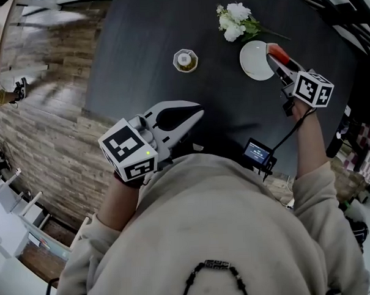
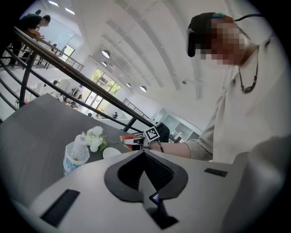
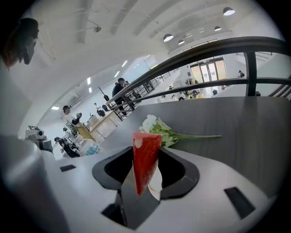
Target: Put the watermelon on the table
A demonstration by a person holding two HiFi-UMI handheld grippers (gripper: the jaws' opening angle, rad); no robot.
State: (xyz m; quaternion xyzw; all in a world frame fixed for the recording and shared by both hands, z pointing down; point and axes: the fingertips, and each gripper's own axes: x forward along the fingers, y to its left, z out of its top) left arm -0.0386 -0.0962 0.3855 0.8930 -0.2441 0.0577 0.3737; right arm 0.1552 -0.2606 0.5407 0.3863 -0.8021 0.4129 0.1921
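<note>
A red wedge of watermelon [image 3: 146, 160] stands upright between the jaws of my right gripper [image 1: 275, 57], which is shut on it. In the head view the slice [image 1: 277, 50] hangs over the right edge of a small white plate [image 1: 255, 61] on the dark table [image 1: 138, 48]. The left gripper view shows that gripper and the slice [image 2: 127, 138] from the side, beyond the plate [image 2: 111, 153]. My left gripper [image 1: 194, 114] is over the table's near edge, its jaw tips together with nothing between them.
White flowers [image 1: 236, 20] with green stems lie beyond the plate. A water bottle [image 1: 185, 60] stands left of the plate. A small device with a lit screen [image 1: 257, 152] hangs at the person's chest. A railing and a large hall lie past the table.
</note>
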